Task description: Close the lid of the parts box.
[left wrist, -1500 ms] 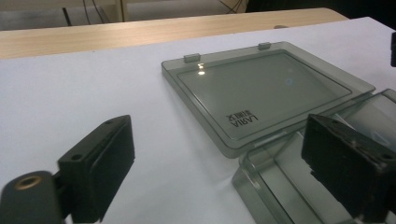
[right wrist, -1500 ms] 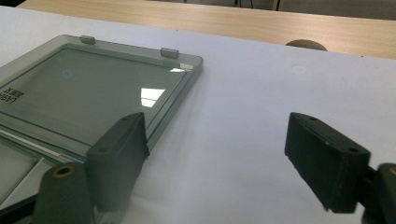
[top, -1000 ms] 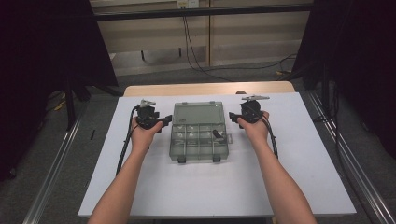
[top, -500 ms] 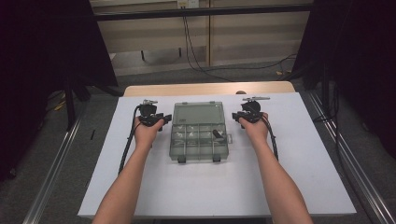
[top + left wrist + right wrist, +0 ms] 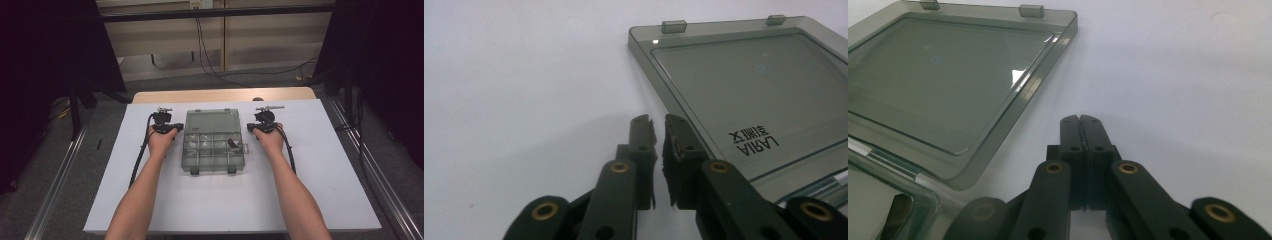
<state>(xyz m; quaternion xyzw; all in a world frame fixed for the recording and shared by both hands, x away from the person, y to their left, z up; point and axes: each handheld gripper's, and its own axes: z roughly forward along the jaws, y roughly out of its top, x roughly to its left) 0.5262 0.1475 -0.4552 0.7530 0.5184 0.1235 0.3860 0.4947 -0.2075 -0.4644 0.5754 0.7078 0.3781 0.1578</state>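
Smoky plastic organizer box open, lid flat rearward.

The box lid bears the printed word "LARIA" (upside down, with small unreadable characters above it), just right of the left gripper's fingertips.

Centre: the open organizer box, lid flat, blocks the middle of the frame.
Sides: bare white table left, right and below lies free.
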